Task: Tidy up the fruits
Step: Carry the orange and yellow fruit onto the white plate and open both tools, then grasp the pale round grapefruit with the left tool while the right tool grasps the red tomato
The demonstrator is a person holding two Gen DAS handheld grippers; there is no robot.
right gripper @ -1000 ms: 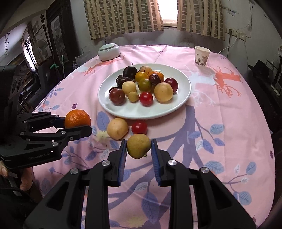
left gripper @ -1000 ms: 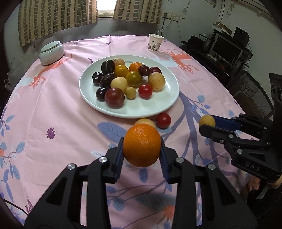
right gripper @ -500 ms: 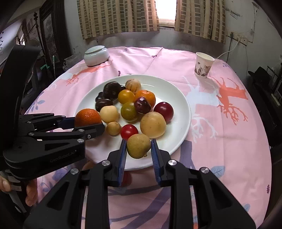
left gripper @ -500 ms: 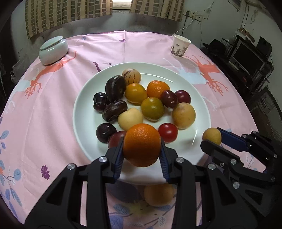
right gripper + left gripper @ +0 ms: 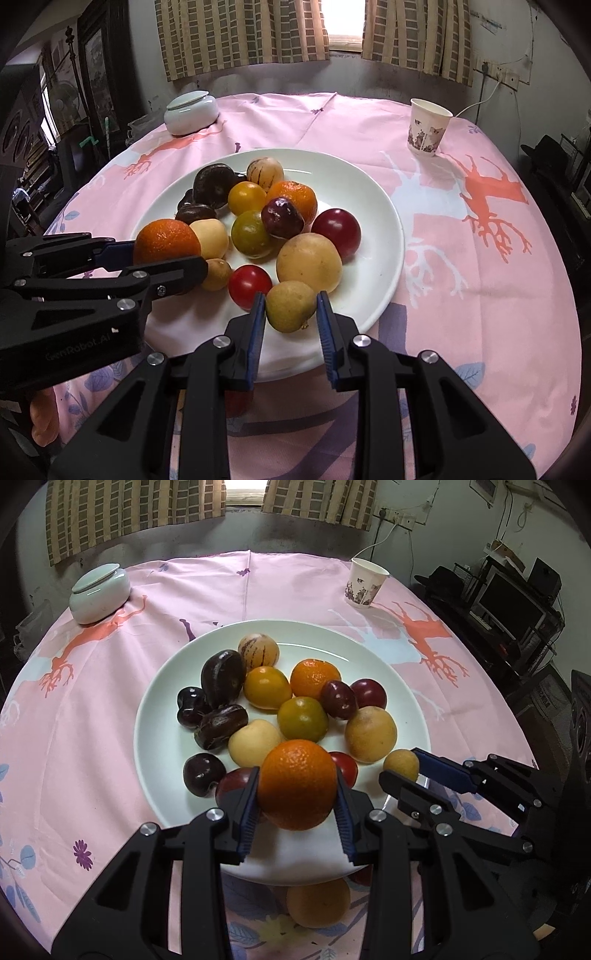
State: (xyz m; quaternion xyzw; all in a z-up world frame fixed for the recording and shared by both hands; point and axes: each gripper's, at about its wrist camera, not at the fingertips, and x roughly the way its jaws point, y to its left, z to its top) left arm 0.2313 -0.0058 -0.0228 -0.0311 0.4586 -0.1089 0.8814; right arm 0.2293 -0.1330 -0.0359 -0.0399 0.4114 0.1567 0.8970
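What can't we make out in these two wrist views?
- Yellowish fruit off the plate: left wrist view, top hidden by the plate's near rim and left gripper.
- Red fruit below the rim: right wrist view, mostly behind the right gripper.
- Dark fruit behind the held orange: mostly covered.
- Cup print: too small.

Black grippers, blue ribbed fingers (image 5: 326, 325), silver screws (image 5: 370, 815), "GenRobot.AI" lettering.
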